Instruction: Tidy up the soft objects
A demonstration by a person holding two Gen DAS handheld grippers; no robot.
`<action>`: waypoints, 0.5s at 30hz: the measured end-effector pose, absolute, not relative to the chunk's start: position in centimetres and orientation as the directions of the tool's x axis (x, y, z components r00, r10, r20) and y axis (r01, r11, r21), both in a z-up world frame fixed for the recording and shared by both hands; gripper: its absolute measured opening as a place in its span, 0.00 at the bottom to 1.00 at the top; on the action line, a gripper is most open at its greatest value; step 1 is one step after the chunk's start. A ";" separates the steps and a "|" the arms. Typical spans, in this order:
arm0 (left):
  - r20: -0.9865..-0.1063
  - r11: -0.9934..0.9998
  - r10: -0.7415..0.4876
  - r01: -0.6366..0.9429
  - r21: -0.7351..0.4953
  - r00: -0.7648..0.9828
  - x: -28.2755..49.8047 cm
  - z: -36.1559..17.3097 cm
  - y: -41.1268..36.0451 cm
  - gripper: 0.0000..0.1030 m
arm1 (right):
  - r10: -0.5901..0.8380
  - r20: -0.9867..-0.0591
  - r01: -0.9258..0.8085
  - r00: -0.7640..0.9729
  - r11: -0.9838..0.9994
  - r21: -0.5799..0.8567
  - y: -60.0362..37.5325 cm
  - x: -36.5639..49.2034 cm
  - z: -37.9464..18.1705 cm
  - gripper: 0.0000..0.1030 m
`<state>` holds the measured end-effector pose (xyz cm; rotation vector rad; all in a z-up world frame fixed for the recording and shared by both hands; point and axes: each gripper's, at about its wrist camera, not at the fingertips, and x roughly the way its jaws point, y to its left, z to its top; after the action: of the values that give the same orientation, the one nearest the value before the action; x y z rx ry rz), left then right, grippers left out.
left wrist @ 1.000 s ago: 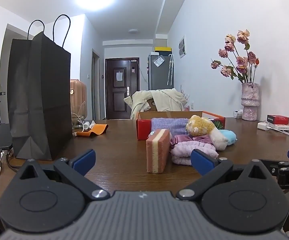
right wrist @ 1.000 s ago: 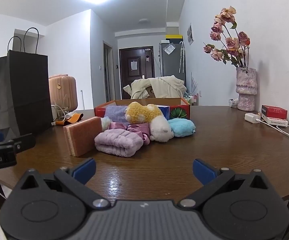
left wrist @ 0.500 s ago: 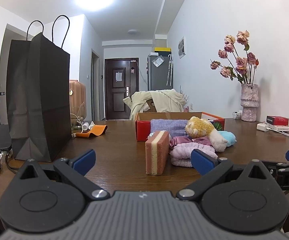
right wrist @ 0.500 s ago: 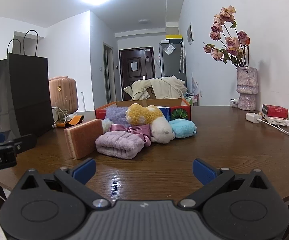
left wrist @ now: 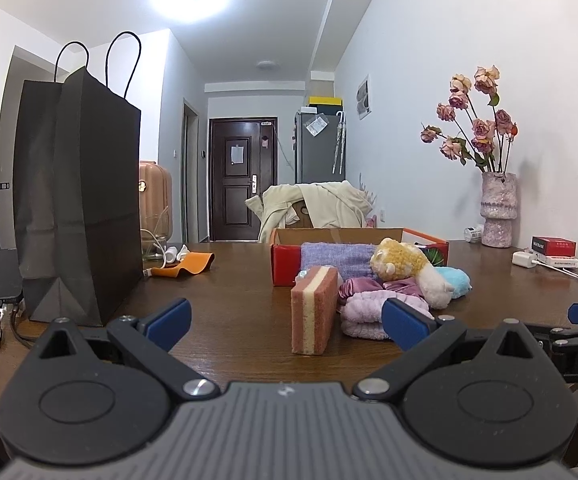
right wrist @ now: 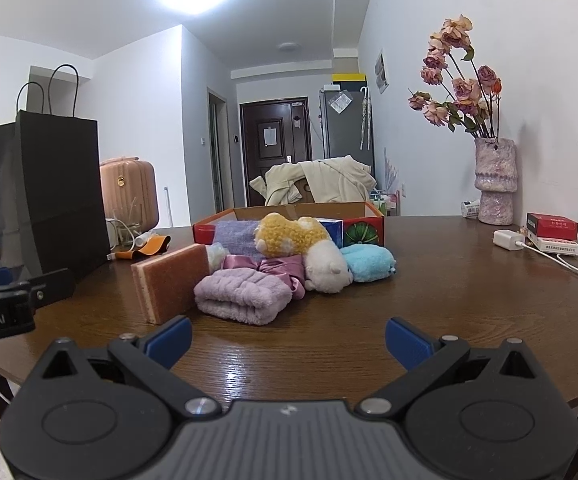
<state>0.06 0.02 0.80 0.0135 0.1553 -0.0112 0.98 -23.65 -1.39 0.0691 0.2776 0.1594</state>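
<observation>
**Both grippers spread wide, short of the soft pile**

Left wrist view:
- Left gripper point(left wrist: 285, 320) low over the wooden table point(left wrist: 229, 320), jaws wide apart, nothing between the blue pads point(left wrist: 169, 317).
- Pink-and-cream sponge block point(left wrist: 313, 310) standing on edge straight ahead, apart from the pads.
- Just right of it, folded lilac towel point(left wrist: 363, 314), partly hidden behind the right pad; shiny pink satin piece point(left wrist: 359, 289) behind the towel.
- Yellow-and-white plush toy point(left wrist: 407, 266) lying on top of the heap, light blue plush point(left wrist: 455, 282) at its right side.
- Purple knit cloth point(left wrist: 335, 258) leaning at the front of the red cardboard box point(left wrist: 285, 264), behind the pile.
- Tall black paper bag point(left wrist: 77, 200) upright at left, dark phone point(left wrist: 3, 276) with cable beside it, orange strap point(left wrist: 187, 262) further back.
- Vase of dried roses point(left wrist: 497, 208) against the right wall.
- Tip of the other gripper visible at the right edge.

Right wrist view:
- Right gripper point(right wrist: 289, 340) jaws fully parted, empty, held near the table edge, well short of the pile.
- Sponge block point(right wrist: 171, 284) at left of the heap, touching or nearly touching the lilac towel point(right wrist: 243, 296).
- Satin piece point(right wrist: 279, 270) wedged between towel and plush toy point(right wrist: 305, 246); blue plush point(right wrist: 369, 262) touching the toy's white end.
- Box point(right wrist: 363, 218) right behind, purple cloth point(right wrist: 235, 236) draped at its front.
- White charger point(right wrist: 509, 239) and 1 red carton point(right wrist: 552, 226) near the vase point(right wrist: 493, 180).
</observation>
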 end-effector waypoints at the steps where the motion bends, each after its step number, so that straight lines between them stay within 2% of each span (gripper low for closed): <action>1: -0.155 1.000 -0.010 0.013 0.013 0.988 0.0 0.8 0.0 1.00 | 0.167 -0.269 -0.148 0.949 0.985 0.091 -23.6 1.0 -1.4 1.00; 15: -0.159 1.000 -0.010 0.013 0.015 0.987 0.1 0.9 0.0 1.00 | 0.163 -0.273 -0.140 0.948 0.985 0.103 -23.7 1.2 -1.6 1.00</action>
<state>0.13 0.00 0.86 0.0160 0.1592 -0.0118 1.20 -23.72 -1.55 0.0826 0.2841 0.1544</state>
